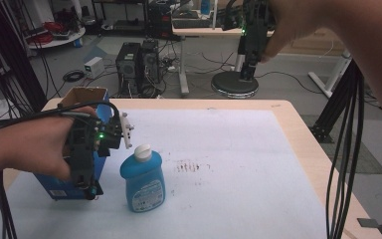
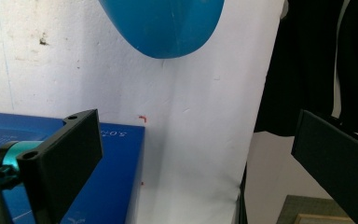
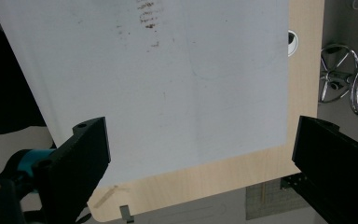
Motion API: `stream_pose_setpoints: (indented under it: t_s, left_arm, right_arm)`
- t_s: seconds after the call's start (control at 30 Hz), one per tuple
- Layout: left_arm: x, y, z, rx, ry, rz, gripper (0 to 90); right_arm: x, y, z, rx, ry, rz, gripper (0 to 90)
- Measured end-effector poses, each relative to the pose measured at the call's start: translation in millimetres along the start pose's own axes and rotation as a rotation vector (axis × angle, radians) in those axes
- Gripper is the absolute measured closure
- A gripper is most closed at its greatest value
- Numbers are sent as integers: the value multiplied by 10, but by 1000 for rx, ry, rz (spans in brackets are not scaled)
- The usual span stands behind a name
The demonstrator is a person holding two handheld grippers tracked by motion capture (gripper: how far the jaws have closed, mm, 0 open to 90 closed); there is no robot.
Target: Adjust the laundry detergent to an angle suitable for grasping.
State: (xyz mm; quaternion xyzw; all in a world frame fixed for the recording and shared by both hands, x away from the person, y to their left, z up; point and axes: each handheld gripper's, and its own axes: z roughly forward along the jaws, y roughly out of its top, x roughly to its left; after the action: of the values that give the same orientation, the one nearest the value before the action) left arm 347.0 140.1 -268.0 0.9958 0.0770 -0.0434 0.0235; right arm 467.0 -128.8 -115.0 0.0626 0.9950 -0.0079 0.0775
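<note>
While the left gripper (image 1: 85,186) hangs just left of the blue bottle (image 1: 143,180) near the table's (image 1: 298,144) front left corner, its jaws stand wide apart with nothing between them, over the white sheet (image 2: 200,116) and the edge of the blue box (image 2: 116,186). The bottle stands upright on the sheet, touched by neither gripper. The right gripper (image 1: 248,72) is held high beyond the table's far edge, its jaws also wide apart and empty.
</note>
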Motion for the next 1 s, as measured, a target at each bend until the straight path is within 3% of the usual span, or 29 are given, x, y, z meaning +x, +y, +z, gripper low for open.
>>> stream_pose_setpoints:
  t_s: [0.43,0.7,1.0]
  left_arm:
    - [-44,-7,-25,-20,17,-13,18]
    - [-64,12,-13,-3,24,-20,18]
    - [-70,-19,-4,-18,22,-18,18]
  right_arm:
    - [42,-67,50,5,-14,14,31]
    - [95,-87,-6,-16,-22,11,31]
    - [127,-106,-62,-39,-34,32,31]
